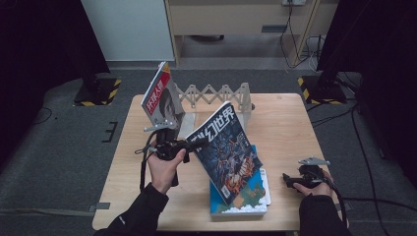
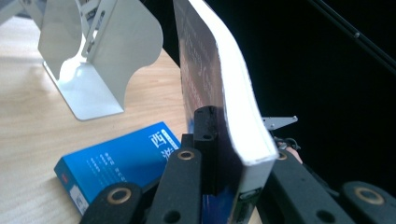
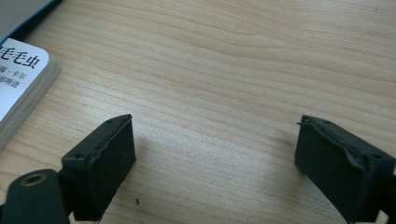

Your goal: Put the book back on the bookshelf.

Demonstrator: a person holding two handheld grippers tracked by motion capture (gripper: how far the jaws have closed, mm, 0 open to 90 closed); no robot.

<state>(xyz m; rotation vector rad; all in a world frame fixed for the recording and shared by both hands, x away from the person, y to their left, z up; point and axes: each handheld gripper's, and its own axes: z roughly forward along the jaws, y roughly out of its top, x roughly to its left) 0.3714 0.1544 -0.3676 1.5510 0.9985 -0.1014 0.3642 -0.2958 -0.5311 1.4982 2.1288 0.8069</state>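
My left gripper (image 1: 193, 144) is shut on the edge of a dark-covered magazine (image 1: 227, 153) and holds it tilted above the table. In the left gripper view the jaws clamp the magazine's thick white page edge (image 2: 236, 112), with the gripper (image 2: 243, 156) low in the picture. A blue book (image 1: 250, 195) lies flat under the magazine, its cover (image 2: 116, 161) also showing past my jaws. My right gripper (image 1: 289, 180) rests low near the table's right front, open with only bare wood between its jaws (image 3: 215, 154).
A white folding book rack (image 1: 216, 93) stands at the back of the wooden table (image 1: 285, 123), its bookend (image 2: 105, 60) close to my left gripper. A red-titled magazine (image 1: 160, 96) leans upright at its left end. A white book's corner (image 3: 18, 84) lies left of my right gripper.
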